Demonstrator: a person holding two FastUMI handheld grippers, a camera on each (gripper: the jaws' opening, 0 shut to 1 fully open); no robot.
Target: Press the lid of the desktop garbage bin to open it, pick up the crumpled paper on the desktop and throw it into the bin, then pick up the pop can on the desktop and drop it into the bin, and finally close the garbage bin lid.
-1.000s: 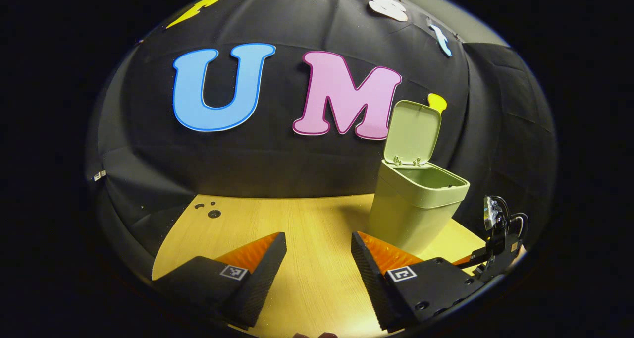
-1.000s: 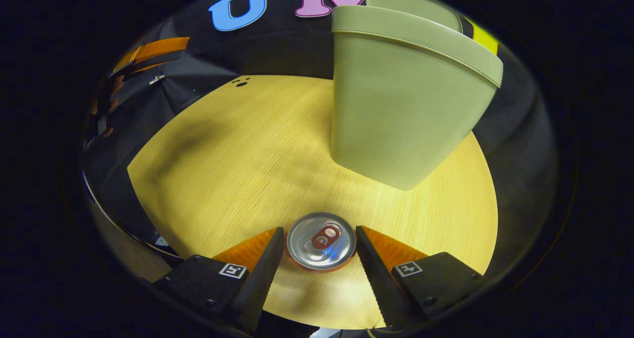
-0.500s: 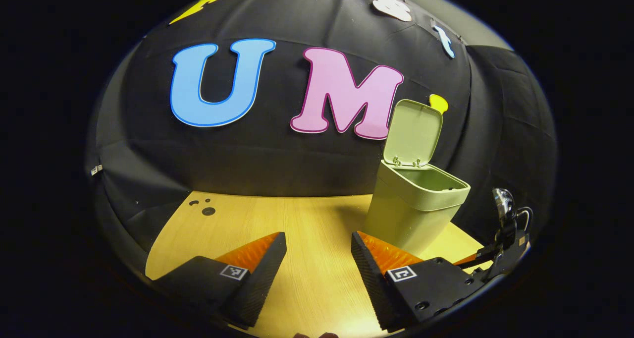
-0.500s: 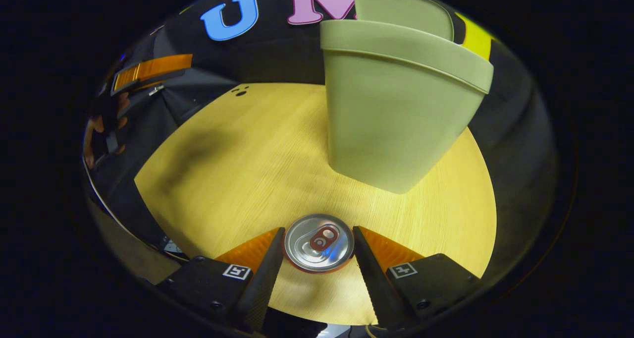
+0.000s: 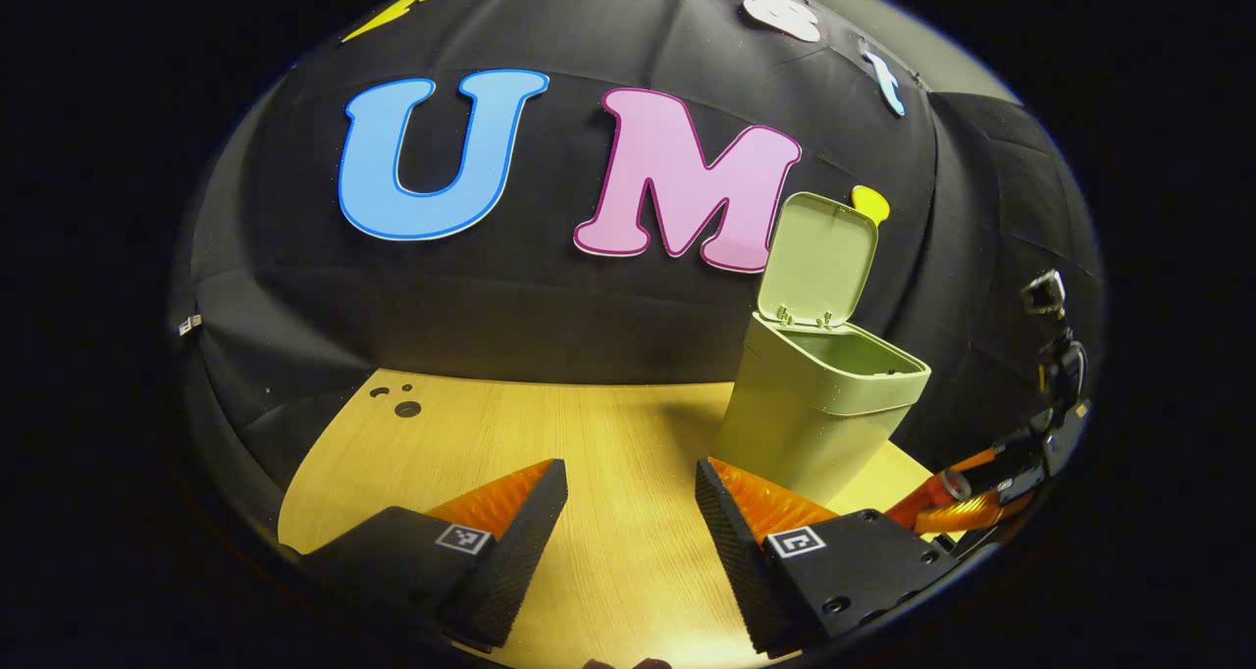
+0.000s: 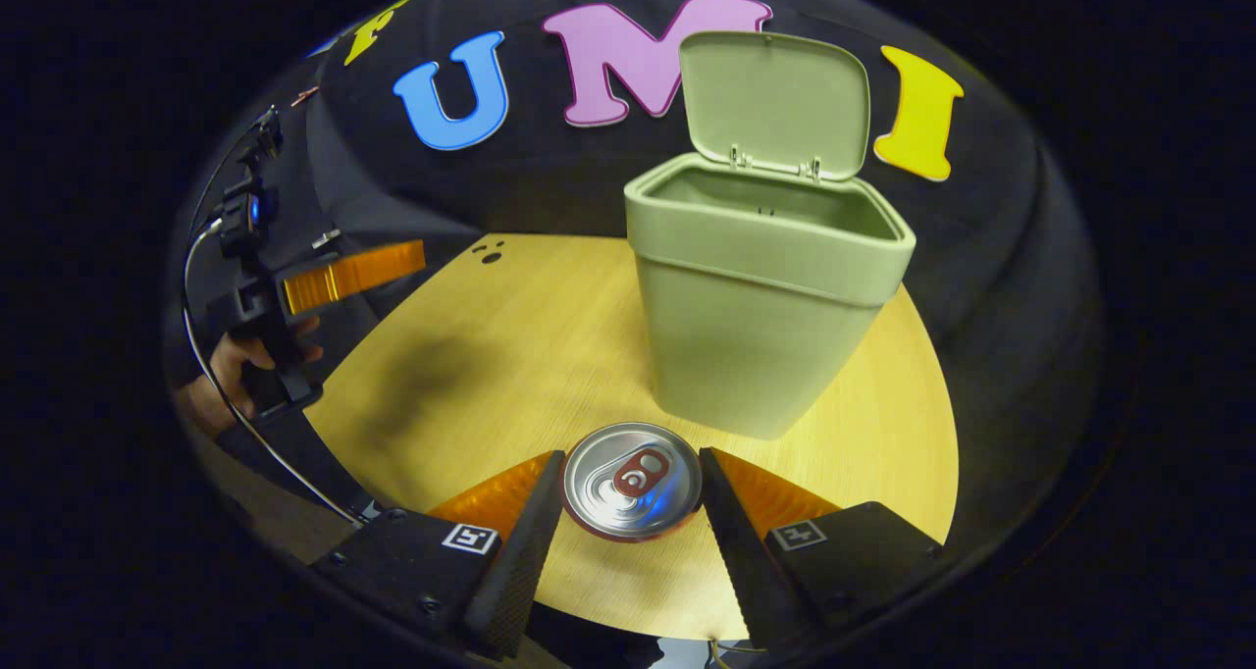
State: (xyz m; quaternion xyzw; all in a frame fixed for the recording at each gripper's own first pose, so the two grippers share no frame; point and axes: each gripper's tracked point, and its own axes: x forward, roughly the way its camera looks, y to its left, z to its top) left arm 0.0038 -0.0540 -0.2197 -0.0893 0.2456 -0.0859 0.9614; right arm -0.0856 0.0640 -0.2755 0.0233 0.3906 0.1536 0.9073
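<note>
A pale green bin point(image 6: 756, 306) stands on the wooden table point(image 6: 491, 355), its lid point(image 6: 775, 105) swung up and its mouth open. My right gripper point(image 6: 631, 458) is shut on a pop can point(image 6: 633, 480) with a silver top, held above the table in front of the bin. In the left gripper view the bin point(image 5: 819, 404) is at the right with its lid point(image 5: 819, 257) upright, and beyond it the right gripper point(image 5: 957, 497) carries the red can point(image 5: 944, 485). My left gripper point(image 5: 631, 512) is open over bare table, with nothing between its fingers.
In the right gripper view a hand point(image 6: 231, 365) holds the left gripper point(image 6: 392, 257) off the table's left edge. Small dark holes point(image 5: 405, 409) mark the table's far left corner. The booth wall closes in just behind the bin.
My right gripper has risen with the can, so the bin's open mouth now shows from above. The left gripper has hardly moved.
</note>
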